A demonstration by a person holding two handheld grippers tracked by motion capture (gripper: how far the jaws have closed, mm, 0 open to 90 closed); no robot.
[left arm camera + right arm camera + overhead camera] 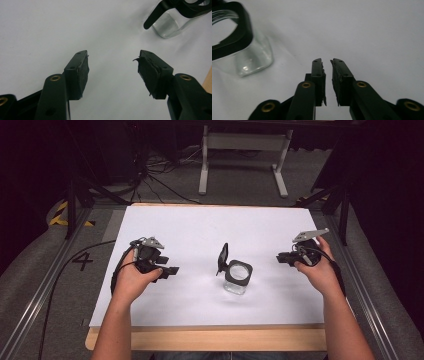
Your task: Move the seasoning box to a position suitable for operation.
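A clear glass jar [238,277] with a black collar around its mouth stood upright near the middle of the white tabletop [200,230], slightly toward the person's side. Its black lid [222,257] was flipped open and stood up on the jar's left side, tilted away from the mouth.

The left hand-held gripper [170,270] was held low over the tabletop to the left of the jar, well apart from it, with its jaws pointing toward the jar. In the left gripper view its jaws stood wide apart with nothing between them but bare white surface; the pads [83,71] looked worn, with a frayed edge on the right one. The jar [172,23] appeared at the top right corner of that view, beyond the jaw tips, with the lid [153,16] hanging out toward the left.

The right hand-held gripper [281,258] was held to the right of the jar, also apart from it, pointing left toward it. In the right gripper view its jaws were nearly together, with a narrow gap left between the pads [338,75] and nothing held. The jar [253,58] stood at the left edge of that view, its black collar [235,35] above the clear glass wall, off to the side of the jaw tips and not touching them.

Both forearms came in from the near edge of the tabletop, where a strip of bare wood [220,340] showed beneath the white sheet.
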